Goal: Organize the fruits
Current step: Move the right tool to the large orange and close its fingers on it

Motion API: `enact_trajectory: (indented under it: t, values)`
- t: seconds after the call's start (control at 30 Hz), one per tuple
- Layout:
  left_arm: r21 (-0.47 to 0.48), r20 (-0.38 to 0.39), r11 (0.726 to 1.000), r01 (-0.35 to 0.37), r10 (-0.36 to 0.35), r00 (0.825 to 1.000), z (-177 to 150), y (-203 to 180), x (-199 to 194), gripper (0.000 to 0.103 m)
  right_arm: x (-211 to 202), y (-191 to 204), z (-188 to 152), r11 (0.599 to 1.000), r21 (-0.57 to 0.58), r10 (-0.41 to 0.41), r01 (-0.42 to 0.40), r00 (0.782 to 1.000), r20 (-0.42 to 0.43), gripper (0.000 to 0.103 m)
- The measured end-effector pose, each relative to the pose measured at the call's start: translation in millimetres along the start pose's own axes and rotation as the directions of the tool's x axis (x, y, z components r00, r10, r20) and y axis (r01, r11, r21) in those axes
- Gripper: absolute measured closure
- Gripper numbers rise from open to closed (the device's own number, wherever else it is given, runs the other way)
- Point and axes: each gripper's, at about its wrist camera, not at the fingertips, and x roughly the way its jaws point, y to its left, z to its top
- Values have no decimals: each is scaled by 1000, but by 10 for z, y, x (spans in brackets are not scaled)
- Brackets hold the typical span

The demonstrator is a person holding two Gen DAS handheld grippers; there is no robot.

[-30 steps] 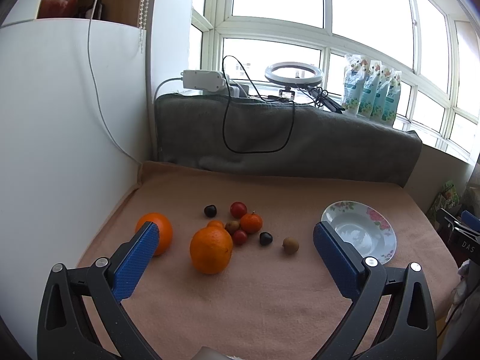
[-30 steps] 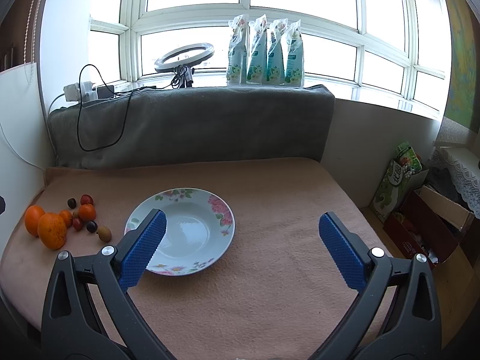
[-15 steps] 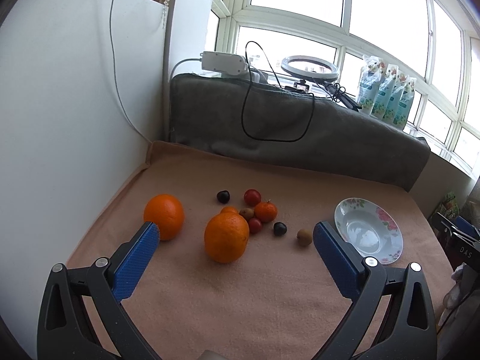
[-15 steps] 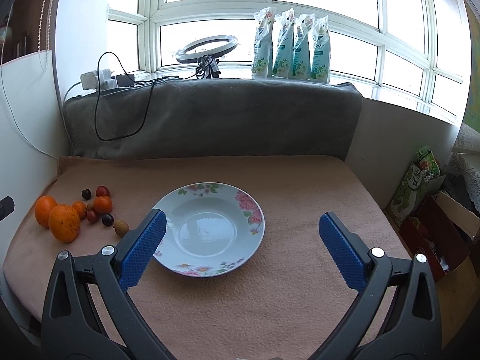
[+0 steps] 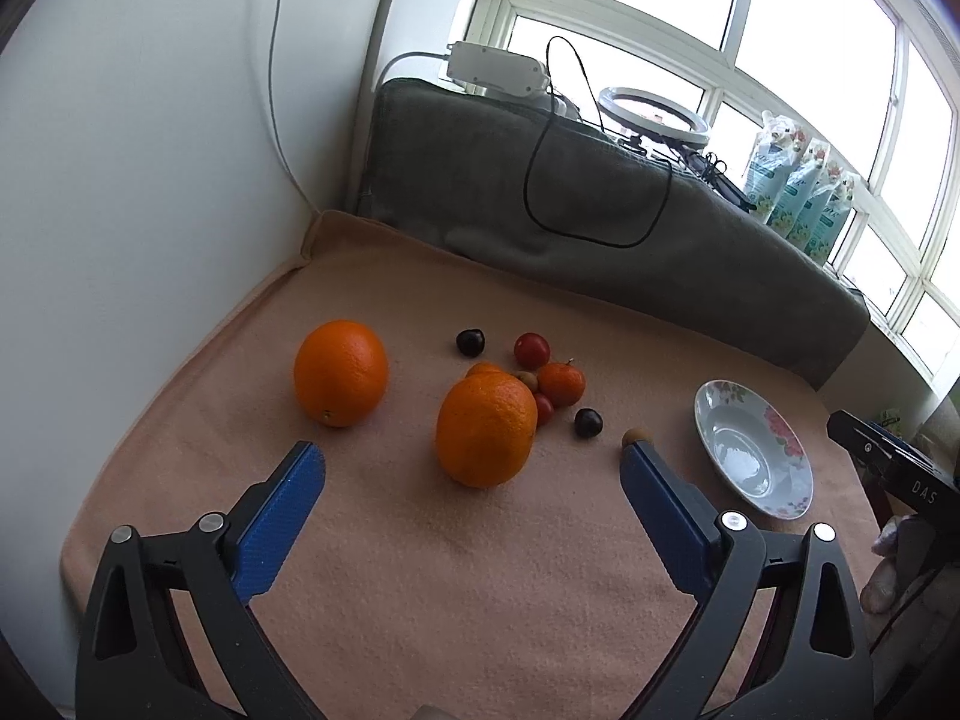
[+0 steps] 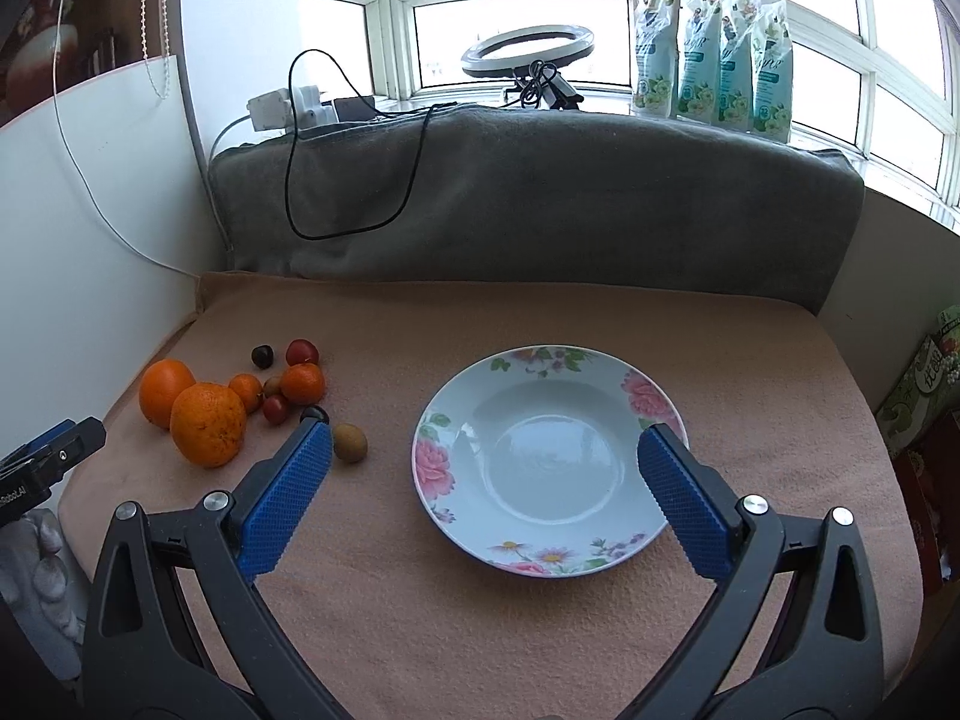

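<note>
Left gripper (image 5: 471, 468): jaws wide open, empty, facing the near orange (image 5: 485, 429) | right gripper (image 6: 483, 449): jaws open, empty, above the empty plate (image 6: 651, 396) | fruit clustered on desk left of plate | advice: centre jaws around orange, close gently.

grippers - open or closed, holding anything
Left gripper: open, holding nothing, short of the near orange.
Right gripper: open, holding nothing, over the plate.

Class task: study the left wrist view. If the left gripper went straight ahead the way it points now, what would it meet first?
Most likely the nearer large orange, lying between the open left gripper fingers' line. Depth is uncertain.
</note>
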Motion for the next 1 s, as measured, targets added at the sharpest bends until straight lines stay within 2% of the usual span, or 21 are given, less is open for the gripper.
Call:
enact_trajectory:
  t: [0.17,0.37,0.5,0.77,0.87,0.9,1.0]
  values:
    - [-17,-25,1000,5,-6,1000,-53,89,98,7,263,165,54,992,14,126,-125,989,-76,0]
    - [-59,-65,997,42,-46,997,-95,165,233,10,569,429,106,975,2,219,-221,964,-151,0]
    - [-76,-86,995,69,-76,993,-99,187,320,13,790,556,144,953,47,303,-300,927,-221,0]
    - [-99,-113,988,121,-132,985,-111,196,494,15,1034,941,201,917,36,390,-397,873,-292,0]
    - [-128,-134,981,145,-162,978,-132,230,593,20,1115,1045,199,903,46,419,-428,850,-319,0]
    - [-137,-141,979,150,-169,975,-138,243,621,25,1154,1072,194,898,55,429,-436,841,-330,0]
    - [-148,-149,976,157,-179,973,-154,261,680,25,1276,1139,179,880,103,468,-464,806,-364,3]
